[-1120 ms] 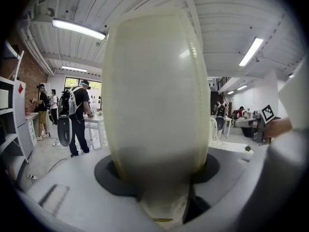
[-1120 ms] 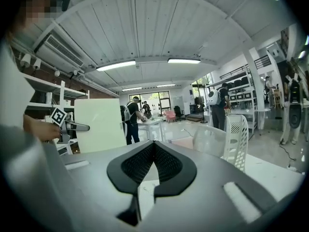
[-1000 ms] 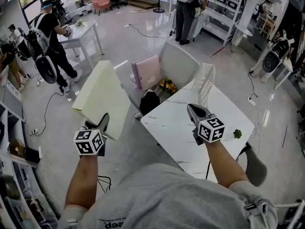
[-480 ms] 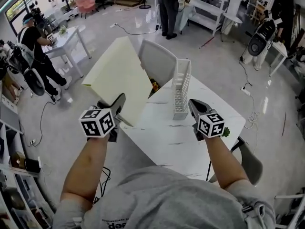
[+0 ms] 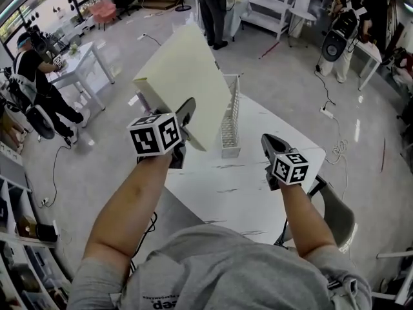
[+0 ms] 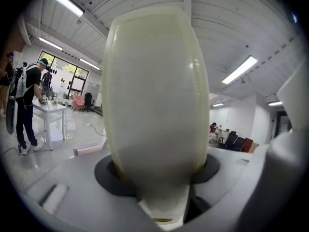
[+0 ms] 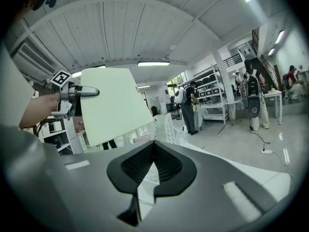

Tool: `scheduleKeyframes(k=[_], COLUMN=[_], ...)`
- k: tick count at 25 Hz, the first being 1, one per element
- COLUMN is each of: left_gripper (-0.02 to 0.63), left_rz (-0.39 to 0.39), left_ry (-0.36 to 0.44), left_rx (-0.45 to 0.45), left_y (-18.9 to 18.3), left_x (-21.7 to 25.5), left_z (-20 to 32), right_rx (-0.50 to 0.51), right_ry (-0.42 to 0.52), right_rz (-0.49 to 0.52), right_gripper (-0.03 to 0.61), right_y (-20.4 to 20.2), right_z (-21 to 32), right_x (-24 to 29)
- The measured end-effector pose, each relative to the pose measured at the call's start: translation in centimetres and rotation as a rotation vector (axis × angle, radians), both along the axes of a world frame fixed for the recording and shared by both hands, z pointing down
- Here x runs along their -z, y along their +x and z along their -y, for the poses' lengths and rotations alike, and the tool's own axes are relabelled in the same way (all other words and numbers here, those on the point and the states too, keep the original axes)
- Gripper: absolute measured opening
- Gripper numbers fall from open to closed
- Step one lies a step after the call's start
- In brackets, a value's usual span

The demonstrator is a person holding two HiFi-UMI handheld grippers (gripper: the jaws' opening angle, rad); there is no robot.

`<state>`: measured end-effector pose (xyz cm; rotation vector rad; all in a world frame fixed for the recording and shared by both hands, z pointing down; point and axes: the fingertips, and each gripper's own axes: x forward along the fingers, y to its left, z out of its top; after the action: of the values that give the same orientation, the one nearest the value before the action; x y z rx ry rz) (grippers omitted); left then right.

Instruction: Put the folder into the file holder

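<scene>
A large pale yellow folder (image 5: 184, 76) is held up in the air, tilted, with my left gripper (image 5: 186, 113) shut on its lower edge. In the left gripper view the folder (image 6: 154, 105) fills the middle, clamped between the jaws. Its lower right edge hangs just left of the white mesh file holder (image 5: 229, 126), which stands upright on the white marble table (image 5: 258, 186). My right gripper (image 5: 272, 146) hovers over the table to the right of the holder, shut and holding nothing. The right gripper view shows the folder (image 7: 113, 105), the left gripper (image 7: 79, 92) and the file holder (image 7: 166, 124).
A grey chair (image 5: 339, 218) stands at the table's near right corner. People stand at the back (image 5: 213, 5) and at a small white table on the left (image 5: 35, 76). A black speaker (image 5: 335, 41) is at the back right. Shelves (image 5: 13, 192) line the left edge.
My left gripper has carried the folder rightward and upward, from over the floor to beside the file holder above the table. The right gripper has stayed over the table as the view turned.
</scene>
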<state>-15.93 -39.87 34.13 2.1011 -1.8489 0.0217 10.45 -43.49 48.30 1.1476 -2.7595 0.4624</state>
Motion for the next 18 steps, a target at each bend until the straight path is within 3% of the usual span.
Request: scheduleKeyframes(k=[4, 18], left_gripper=[0.314, 0.318], left_rz=[0.002, 0.138], left_ry=[-0.021, -0.103], left_rx=[0.01, 0.104], left_y=[1.8, 6.2], left_x=[-0.2, -2.2], left_z=[2.0, 5.8], right_rx=[-0.026, -0.076], right_ry=[-0.002, -0.037], right_rz=[0.011, -0.001], right_gripper=[0.003, 0.003], right_y=[1.4, 5.1], right_z=[0.4, -0.2], right_x=[0.0, -0.7])
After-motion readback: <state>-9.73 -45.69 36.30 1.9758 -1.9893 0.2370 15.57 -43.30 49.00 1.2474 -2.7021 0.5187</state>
